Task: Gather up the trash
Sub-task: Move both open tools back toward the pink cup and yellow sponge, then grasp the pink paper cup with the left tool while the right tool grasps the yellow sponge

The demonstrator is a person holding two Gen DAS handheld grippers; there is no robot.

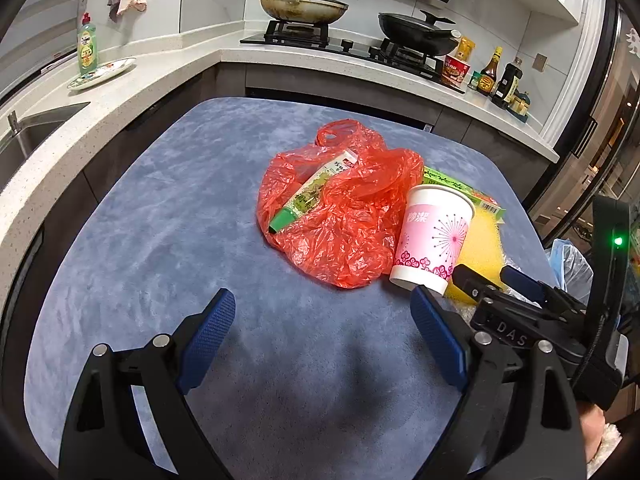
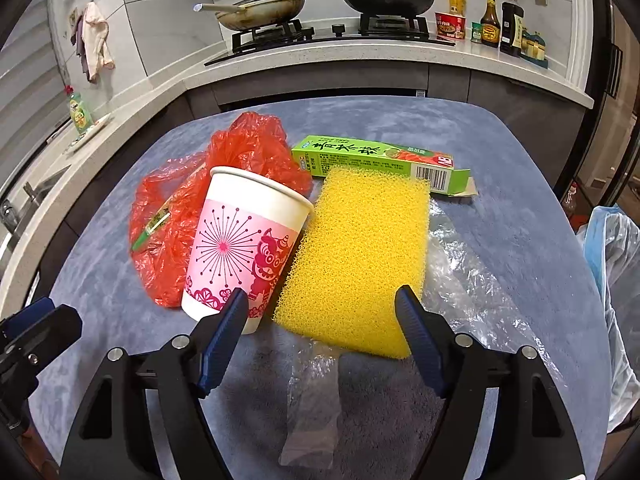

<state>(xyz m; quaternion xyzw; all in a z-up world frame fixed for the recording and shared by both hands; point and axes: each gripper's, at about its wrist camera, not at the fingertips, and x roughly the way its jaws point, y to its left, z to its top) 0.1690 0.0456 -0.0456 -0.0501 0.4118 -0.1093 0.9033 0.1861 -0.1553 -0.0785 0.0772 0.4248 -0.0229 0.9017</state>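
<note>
The right gripper stands with its jaws spread wide and nothing clamped. Its 2 blue pads straddle the near edge of the yellow sponge, which lies flat between and beyond them; no pad presses on it. The left pad sits just in front of the base of the paper cup.

The left gripper is likewise released, jaws wide, holding nothing. It hovers over bare blue cloth, with the paper cup just beyond its right pad.

Trash on the table:
1. Paper cup, pink print, upright, between the red plastic bag and the sponge, touching or nearly touching both.
2. Red plastic bag, crumpled, with a green tube lying in or on it.
3. Green carton, on its side, flap open, just behind the sponge.
4. Clear plastic film, flat on the cloth, partly under the sponge and running toward the right gripper.

A light blue bag hangs past the right table edge; it is probably the collecting bag.

Step in hand, as judged: approach for a pick, most likely the sponge. No item appears collected yet.

The next move calls for lowering the right pads on either side of the sponge and closing. Caution: the sponge is wide and soft, the film beneath may lift with it, and the left pad may knock the cup.
</note>
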